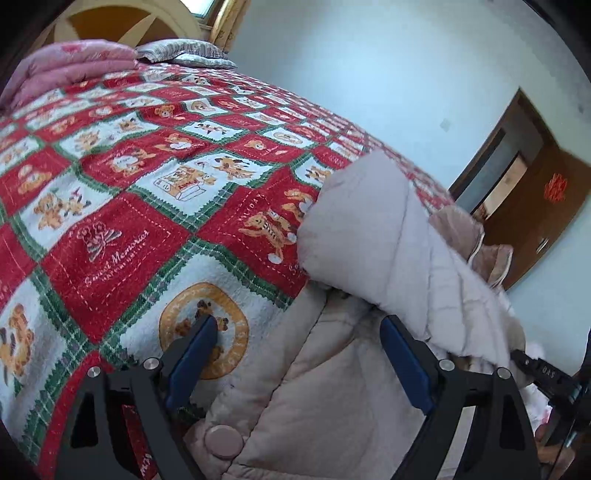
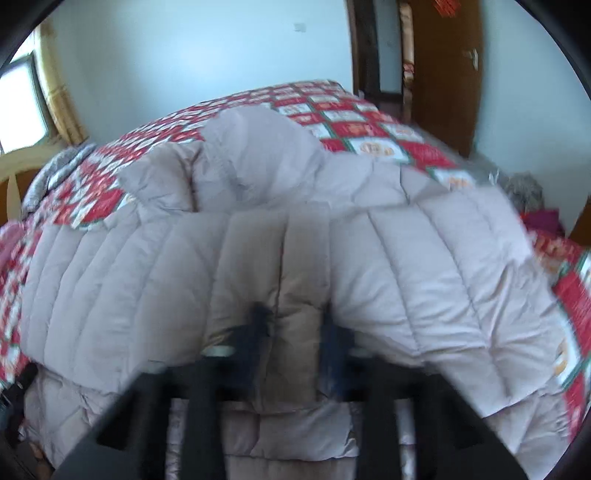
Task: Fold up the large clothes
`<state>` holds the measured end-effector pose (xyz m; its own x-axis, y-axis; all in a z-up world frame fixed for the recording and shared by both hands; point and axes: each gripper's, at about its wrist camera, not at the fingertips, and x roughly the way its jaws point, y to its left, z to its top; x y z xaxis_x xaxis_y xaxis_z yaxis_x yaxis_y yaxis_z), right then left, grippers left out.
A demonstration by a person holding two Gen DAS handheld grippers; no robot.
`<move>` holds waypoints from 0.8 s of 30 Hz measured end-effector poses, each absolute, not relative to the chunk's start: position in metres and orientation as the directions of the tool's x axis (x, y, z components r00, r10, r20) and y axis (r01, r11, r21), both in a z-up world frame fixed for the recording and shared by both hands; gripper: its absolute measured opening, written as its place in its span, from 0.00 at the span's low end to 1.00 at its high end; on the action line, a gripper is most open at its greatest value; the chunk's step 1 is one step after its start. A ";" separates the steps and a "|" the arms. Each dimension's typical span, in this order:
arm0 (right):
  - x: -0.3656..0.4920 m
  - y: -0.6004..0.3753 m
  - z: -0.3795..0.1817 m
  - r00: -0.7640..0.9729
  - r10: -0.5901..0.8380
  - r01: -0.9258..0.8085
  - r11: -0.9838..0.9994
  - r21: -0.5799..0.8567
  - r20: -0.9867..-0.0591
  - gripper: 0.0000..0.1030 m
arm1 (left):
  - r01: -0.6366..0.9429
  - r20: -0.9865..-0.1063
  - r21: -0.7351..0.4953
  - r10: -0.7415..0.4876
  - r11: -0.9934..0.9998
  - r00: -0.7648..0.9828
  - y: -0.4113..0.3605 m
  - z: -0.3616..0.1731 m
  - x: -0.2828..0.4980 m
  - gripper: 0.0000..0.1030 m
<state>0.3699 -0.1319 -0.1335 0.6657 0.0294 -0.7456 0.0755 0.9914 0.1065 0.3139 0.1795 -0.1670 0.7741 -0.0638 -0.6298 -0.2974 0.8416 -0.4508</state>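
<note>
A pale pinkish-grey quilted puffer coat (image 2: 295, 229) lies on a bed covered by a red, white and green teddy-bear patchwork blanket (image 1: 122, 206), spread along the near edge of the bed with its hood (image 2: 255, 155) humped up toward the middle of the blanket. In the left wrist view the left gripper (image 1: 299, 328) hangs with its blue-padded fingers (image 1: 192, 358) spread wide, holding nothing; one finger sits over the blanket and the other over the coat's front panel, where a round snap button (image 1: 223, 441) shows near the bottom of the frame. A puffy fold of the coat rises just ahead of that gripper. In the right wrist view, which is blurred, the right gripper (image 2: 295, 332) has its fingers drawn close on either side of a raised ridge of the coat's fabric, pinching it. At the far head end of the bed rest a pink quilt (image 1: 74, 61) and a grey pillow (image 1: 184, 53), against a cream headboard (image 1: 147, 22). A brown wooden door (image 1: 535, 206) stands beyond the foot of the bed.
</note>
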 end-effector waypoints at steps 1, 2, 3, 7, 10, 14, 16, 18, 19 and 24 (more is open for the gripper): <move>0.365 -0.137 -0.124 0.685 0.027 0.083 0.990 0.115 -0.728 0.12 | -0.297 -0.623 -0.466 -0.071 0.834 0.779 0.183 -0.167 0.313 0.87; 0.361 -0.144 -0.116 0.702 0.013 0.096 0.989 0.113 -0.712 0.12 | -0.297 -0.619 -0.476 -0.075 0.828 0.782 0.184 -0.167 0.313 0.87; 0.356 -0.151 -0.109 0.713 -0.006 0.110 0.989 0.103 -0.702 0.12 | -0.298 -0.619 -0.477 -0.074 0.827 0.782 0.183 -0.167 0.313 0.87; 0.349 -0.173 -0.109 0.702 -0.081 0.150 0.988 0.035 -0.707 0.11 | -0.303 -0.627 -0.463 -0.066 0.833 0.776 0.182 -0.166 0.316 0.87; 0.352 -0.185 -0.139 0.650 -0.072 0.169 0.984 0.051 -0.757 0.12 | -0.305 -0.632 -0.455 -0.062 0.837 0.773 0.182 -0.167 0.317 0.87; 0.348 -0.180 -0.164 0.653 -0.123 0.174 0.985 -0.010 -0.747 0.14 | -0.314 -0.651 -0.424 -0.045 0.850 0.758 0.179 -0.167 0.320 0.87; 0.351 -0.174 -0.160 0.638 -0.160 0.169 0.983 -0.066 -0.753 0.16 | -0.319 -0.662 -0.406 -0.035 0.856 0.749 0.178 -0.167 0.322 0.87; 0.347 -0.172 -0.151 0.629 -0.189 0.158 0.981 -0.114 -0.754 0.28 | -0.335 -0.686 -0.364 -0.007 0.869 0.727 0.174 -0.162 0.322 0.87; 0.338 -0.176 -0.138 0.656 -0.204 0.178 0.977 -0.114 -0.726 0.34 | -0.343 -0.697 -0.338 0.011 0.876 0.717 0.172 -0.159 0.321 0.87; 0.314 -0.181 -0.085 0.802 -0.172 0.189 0.982 -0.031 -0.571 0.67 | -0.273 -0.603 -0.220 0.089 0.937 0.793 0.152 -0.096 0.317 0.87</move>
<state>0.3138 -0.1811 -0.0849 0.8024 -0.1724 -0.5714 0.1886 0.9816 -0.0313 0.3171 0.1516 -0.0962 0.7929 0.0889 -0.6029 -0.2726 0.9365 -0.2204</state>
